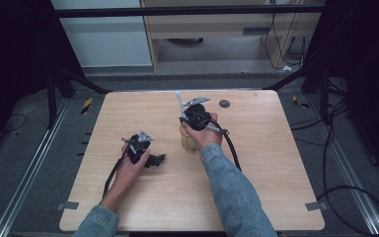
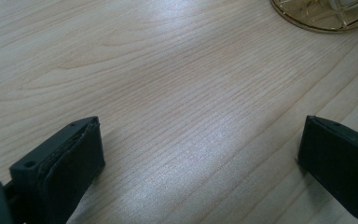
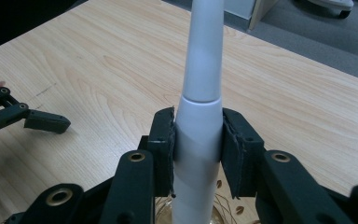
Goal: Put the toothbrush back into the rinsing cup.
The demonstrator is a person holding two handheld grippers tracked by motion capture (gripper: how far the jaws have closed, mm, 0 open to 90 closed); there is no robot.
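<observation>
Right tool (image 3: 198, 154) clamped on a white tapered handle (image 3: 200, 79), pads pressing both sides of its thicker lower part; handle rises upright past the pads, its lower end inside a gold wire holder (image 1: 187, 140) standing on the worktop (image 1: 256, 197) directly under the tool; wire also visible beneath the jaws in the right gripper view; left tool (image 2: 200, 154) jaws wide apart, nothing between them, low over bare wood, well to the left of the holder, whose rim (image 2: 324, 16) shows at the far edge of the left gripper view; small dark disc (image 1: 224, 103) near the worktop's far edge.
</observation>
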